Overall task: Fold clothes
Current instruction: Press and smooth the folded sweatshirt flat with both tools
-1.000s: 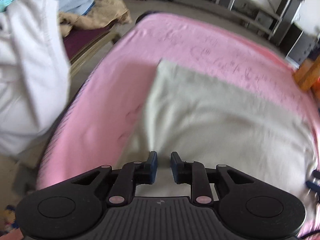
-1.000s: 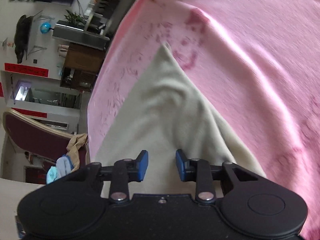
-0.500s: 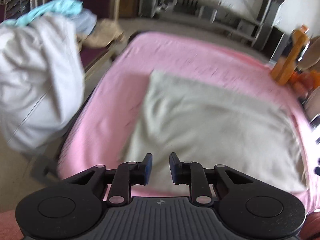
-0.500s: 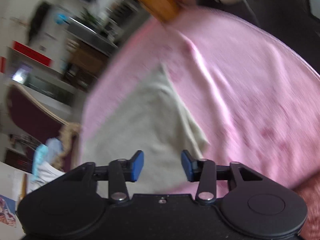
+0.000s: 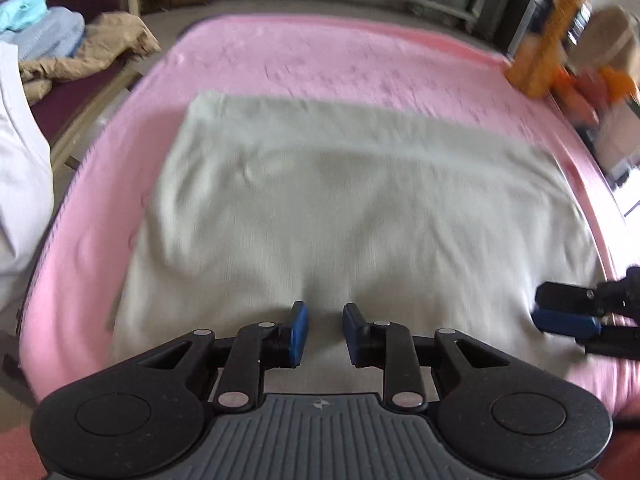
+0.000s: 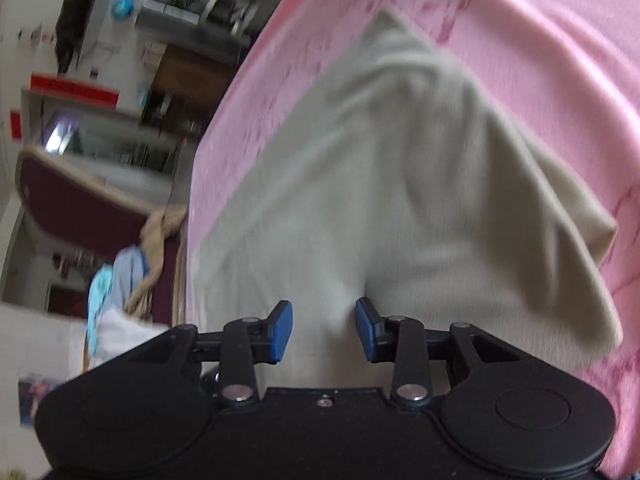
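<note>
Lying flat on the pink blanket [image 5: 320, 64], the pale cloth [image 5: 340, 208] sits beneath both empty, parted grippers, left gripper [image 5: 324, 330] and right gripper [image 6: 324, 330], with piled clothes [image 5: 60, 48] nearby.

In the left wrist view, bare pink cover [image 5: 320, 60] lies free at twelve o'clock; an orange bottle [image 5: 548, 48] crowds two o'clock, piled clothes [image 5: 60, 48] ten.

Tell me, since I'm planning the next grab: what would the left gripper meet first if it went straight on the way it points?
Probably the pale grey-green cloth lying on the pink cover: the open left gripper points across it, nothing between. Height above it is unclear.
</note>
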`<state>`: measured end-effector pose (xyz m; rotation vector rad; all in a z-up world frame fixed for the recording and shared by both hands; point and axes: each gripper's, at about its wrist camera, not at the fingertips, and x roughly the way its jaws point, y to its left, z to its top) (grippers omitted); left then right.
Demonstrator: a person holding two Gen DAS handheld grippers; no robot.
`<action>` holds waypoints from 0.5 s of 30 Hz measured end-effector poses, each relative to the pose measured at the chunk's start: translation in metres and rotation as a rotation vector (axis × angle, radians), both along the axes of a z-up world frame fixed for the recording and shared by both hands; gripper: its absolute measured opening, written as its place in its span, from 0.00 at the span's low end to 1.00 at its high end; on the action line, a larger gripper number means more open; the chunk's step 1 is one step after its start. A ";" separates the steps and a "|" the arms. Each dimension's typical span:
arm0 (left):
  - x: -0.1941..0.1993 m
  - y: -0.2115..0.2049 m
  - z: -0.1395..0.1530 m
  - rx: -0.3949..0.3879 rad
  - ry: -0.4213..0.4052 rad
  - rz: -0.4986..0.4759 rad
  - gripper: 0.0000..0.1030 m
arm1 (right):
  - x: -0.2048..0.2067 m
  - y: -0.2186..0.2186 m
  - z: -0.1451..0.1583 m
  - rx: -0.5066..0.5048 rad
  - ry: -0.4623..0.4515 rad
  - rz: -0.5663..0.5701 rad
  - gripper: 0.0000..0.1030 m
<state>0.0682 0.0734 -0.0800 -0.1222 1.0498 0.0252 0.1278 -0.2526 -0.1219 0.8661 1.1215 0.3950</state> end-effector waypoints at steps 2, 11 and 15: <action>-0.019 0.000 0.003 0.041 -0.001 -0.047 0.25 | -0.011 -0.009 0.003 -0.006 0.015 0.035 0.33; -0.055 0.022 0.024 -0.029 -0.131 -0.004 0.24 | -0.051 -0.057 0.026 0.017 -0.035 0.013 0.39; -0.039 0.011 0.027 -0.021 -0.172 0.061 0.28 | -0.052 -0.068 0.036 -0.052 -0.124 -0.165 0.28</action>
